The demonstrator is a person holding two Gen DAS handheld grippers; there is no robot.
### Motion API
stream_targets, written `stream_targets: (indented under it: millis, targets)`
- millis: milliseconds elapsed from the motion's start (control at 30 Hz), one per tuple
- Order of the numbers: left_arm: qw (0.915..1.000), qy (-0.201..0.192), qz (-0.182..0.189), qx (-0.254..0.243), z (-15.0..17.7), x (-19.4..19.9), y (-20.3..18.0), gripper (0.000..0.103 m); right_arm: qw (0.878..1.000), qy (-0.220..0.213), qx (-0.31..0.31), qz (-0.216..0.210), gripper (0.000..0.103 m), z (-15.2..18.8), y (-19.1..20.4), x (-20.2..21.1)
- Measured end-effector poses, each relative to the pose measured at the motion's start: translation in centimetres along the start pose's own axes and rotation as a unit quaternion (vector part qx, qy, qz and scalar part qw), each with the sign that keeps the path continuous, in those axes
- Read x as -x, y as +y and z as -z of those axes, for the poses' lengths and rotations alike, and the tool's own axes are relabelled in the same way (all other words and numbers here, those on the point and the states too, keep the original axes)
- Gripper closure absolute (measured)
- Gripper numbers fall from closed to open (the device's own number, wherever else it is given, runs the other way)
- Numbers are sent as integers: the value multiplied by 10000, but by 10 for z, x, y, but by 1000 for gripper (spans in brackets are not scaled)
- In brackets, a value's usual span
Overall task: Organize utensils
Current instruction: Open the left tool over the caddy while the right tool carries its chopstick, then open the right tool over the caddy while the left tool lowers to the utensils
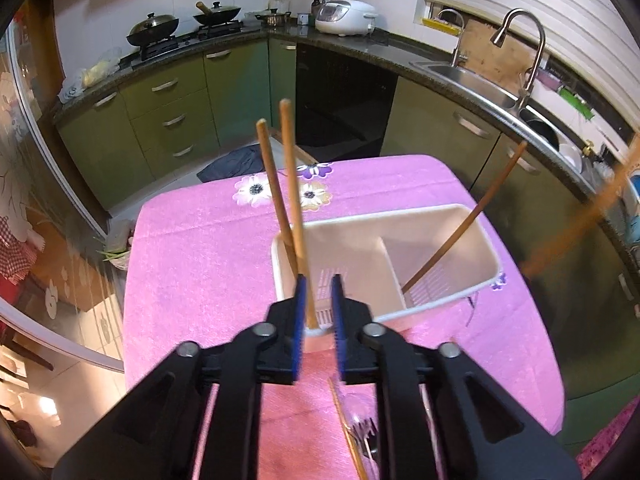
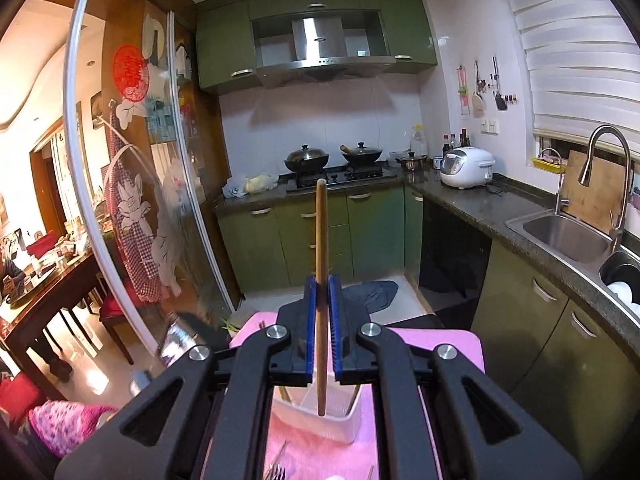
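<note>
Covering the table, a pink flowered cloth (image 1: 192, 264) carries a white divided caddy (image 1: 452, 216) in a green-cabinet kitchen. Left gripper (image 1: 319, 300) tilts down over its near-left compartment, jaws parted around a standing chopstick (image 1: 294, 208). Right gripper (image 2: 321, 300) clamps another chopstick (image 2: 321, 232) upright above the caddy; no writing is legible.

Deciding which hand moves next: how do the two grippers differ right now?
Left gripper: jaws apart, gripping nothing, a chopstick standing in the caddy between them. Right gripper: shut on a chopstick, held upright over the caddy. Both have blue pads.
</note>
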State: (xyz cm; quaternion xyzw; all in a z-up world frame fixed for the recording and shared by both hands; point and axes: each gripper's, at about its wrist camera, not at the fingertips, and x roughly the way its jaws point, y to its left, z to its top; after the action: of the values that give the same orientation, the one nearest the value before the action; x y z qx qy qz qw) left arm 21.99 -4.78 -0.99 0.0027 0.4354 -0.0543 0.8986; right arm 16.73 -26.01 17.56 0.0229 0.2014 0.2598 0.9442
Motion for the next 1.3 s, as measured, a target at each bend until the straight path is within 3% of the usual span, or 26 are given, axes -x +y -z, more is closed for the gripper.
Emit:
stream_targets:
  millis: [167,333,667,733,800,1067,1300]
  targets:
    - [9998,-187,31,-16,-1,16,1,81,9997,172,-97,122,96,-5,-9,-46]
    - [9997,-237,49,-17,8,28,4,80,9985,467,-192,214,96,18,-20,-88]
    - [9994,301,161,-26,58,25,9,73,9925,1160,-167,341,96,89,-28,-139]
    - [9986,475,239,0,72,22,10,73,9918,1227,-163,333,95,98,-26,-141]
    - [9976,617,301,50,80,18,11,72,9915,1251,-138,337,85,103,-24,-140]
    - [9904,1333,330,163,120,-15,5,70,9944,1020,-21,266,81,118,-15,-89]
    - [9819,1837,419,216,142,-41,-4,70,9915,1277,-248,92,79,168,-29,-52]
